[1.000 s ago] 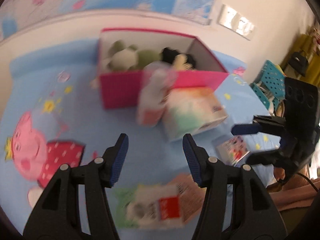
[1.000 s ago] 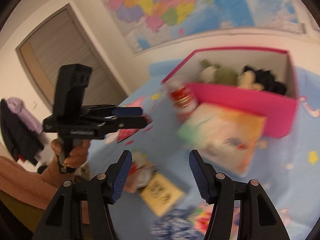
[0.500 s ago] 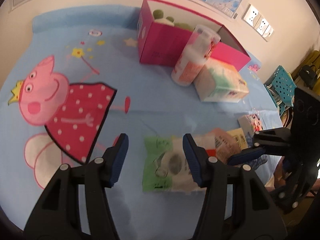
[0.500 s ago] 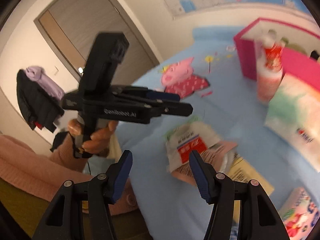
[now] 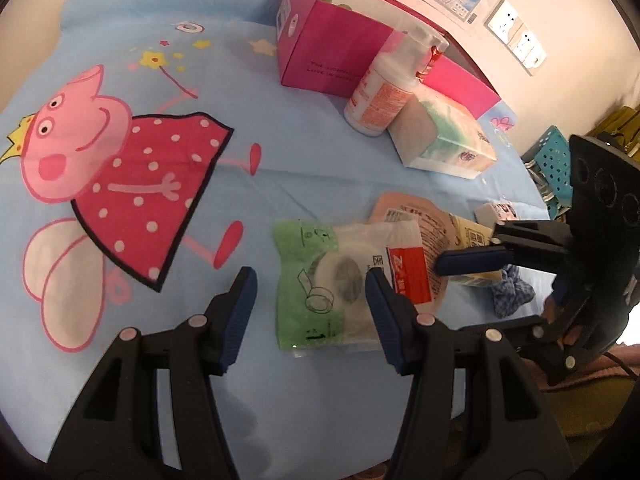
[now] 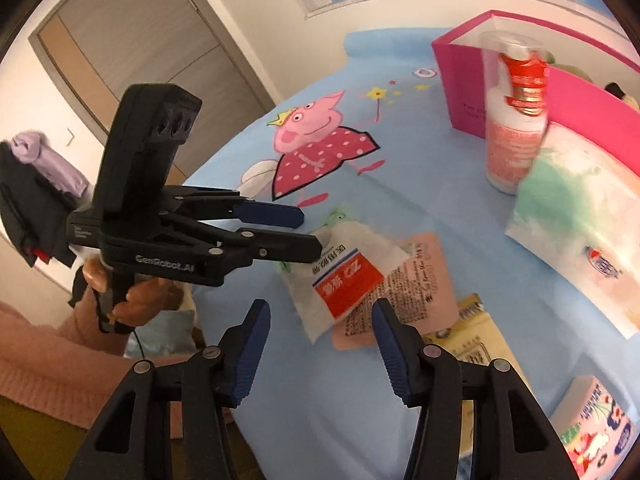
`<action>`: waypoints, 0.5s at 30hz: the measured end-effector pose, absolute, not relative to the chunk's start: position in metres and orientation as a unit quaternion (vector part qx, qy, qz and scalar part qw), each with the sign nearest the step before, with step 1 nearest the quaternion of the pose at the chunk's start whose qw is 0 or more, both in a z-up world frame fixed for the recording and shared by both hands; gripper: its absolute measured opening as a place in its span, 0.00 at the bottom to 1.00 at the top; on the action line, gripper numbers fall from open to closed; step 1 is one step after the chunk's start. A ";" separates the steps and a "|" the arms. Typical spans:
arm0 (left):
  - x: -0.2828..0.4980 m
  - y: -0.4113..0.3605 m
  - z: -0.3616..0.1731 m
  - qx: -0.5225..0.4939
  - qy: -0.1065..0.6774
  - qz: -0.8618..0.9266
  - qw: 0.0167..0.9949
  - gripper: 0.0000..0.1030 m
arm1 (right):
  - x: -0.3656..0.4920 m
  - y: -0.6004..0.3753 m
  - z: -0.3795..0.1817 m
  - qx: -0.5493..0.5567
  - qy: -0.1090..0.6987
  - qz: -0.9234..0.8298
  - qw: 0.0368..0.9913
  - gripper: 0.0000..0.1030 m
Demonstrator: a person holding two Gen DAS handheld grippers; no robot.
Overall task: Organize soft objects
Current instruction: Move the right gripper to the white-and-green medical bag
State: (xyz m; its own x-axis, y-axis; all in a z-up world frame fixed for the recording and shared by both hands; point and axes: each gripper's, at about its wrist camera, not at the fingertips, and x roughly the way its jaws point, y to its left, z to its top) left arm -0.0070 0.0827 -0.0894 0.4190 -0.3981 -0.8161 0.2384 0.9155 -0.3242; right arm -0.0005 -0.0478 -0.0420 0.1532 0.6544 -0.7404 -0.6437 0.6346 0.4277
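A pile of soft packets lies on the blue Peppa Pig sheet: a green-and-clear pack (image 5: 320, 288), a white bag with a red label (image 5: 406, 276) (image 6: 344, 276), and a pink sachet (image 5: 416, 216) (image 6: 416, 276). My left gripper (image 5: 310, 292) is open, low over the green pack. My right gripper (image 6: 320, 320) is open, just short of the white bag; it also shows at the right of the left wrist view (image 5: 472, 262). A pink box (image 5: 340, 52) at the back holds plush toys (image 6: 618, 94).
A white lotion bottle (image 5: 384, 92) and a tissue pack (image 5: 444, 140) stand in front of the pink box. A yellow packet (image 6: 468, 340), a small printed tissue pack (image 6: 592, 428) and blue checked cloth (image 5: 512, 288) lie near the bed's right edge. A teal basket (image 5: 554, 160) sits beyond.
Both grippers swung down and away from the pink box toward the packet pile at the near edge. They stayed open. The views are now sharp.
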 end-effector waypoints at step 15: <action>-0.012 0.092 -0.093 -0.086 0.504 -0.218 0.831 0.55 | 0.007 -0.043 -0.058 0.080 0.506 0.440 0.737 0.53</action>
State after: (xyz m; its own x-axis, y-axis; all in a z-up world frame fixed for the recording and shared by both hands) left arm -0.0116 0.0919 -0.0928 0.3974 -0.4492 -0.8002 0.2765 0.8901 -0.3624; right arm 0.0073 -0.0431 -0.0576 0.1004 0.7295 -0.6766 -0.5677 0.6005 0.5632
